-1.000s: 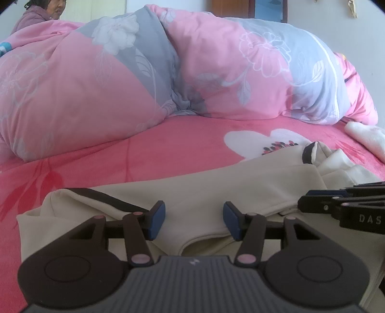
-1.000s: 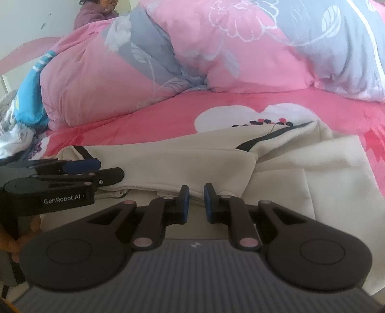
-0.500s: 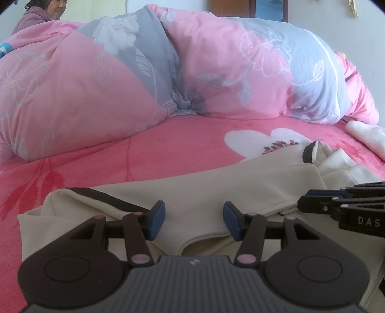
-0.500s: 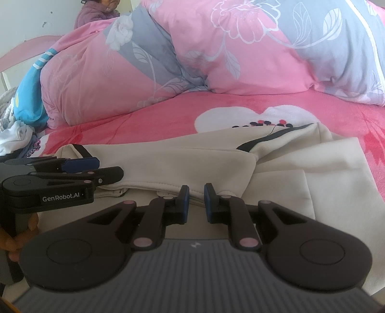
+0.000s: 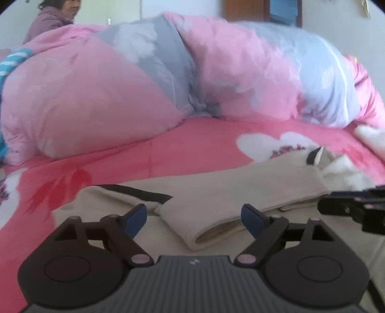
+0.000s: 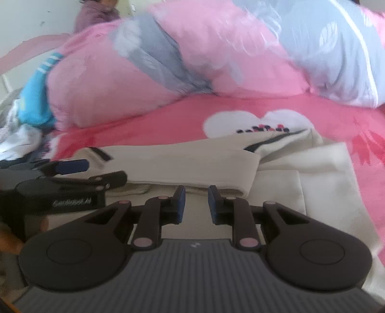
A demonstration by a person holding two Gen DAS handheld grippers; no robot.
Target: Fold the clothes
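A cream garment with dark trim (image 5: 216,192) (image 6: 180,163) lies on the pink bed sheet, one sleeve folded across its body. My left gripper (image 5: 193,218) hovers over the sleeve's cuff end, its jaws opening wide with nothing pressed between them. My right gripper (image 6: 196,204) hangs above the garment's lower part, jaws opening a little, with only a narrow empty gap between them. Each gripper shows in the other's view: the left gripper (image 6: 72,178) at the left edge, the right gripper (image 5: 356,207) at the right edge.
A big pink and grey flowered duvet (image 5: 168,84) is heaped along the back of the bed. A person (image 5: 55,19) sits behind it at far left. Blue and white clothes (image 6: 31,115) lie at the left. A white item (image 5: 370,137) lies at right.
Both grippers have lifted off the garment and drawn back. The left jaws have spread much wider; the right jaws have parted slightly. The sleeve stays folded across the body.
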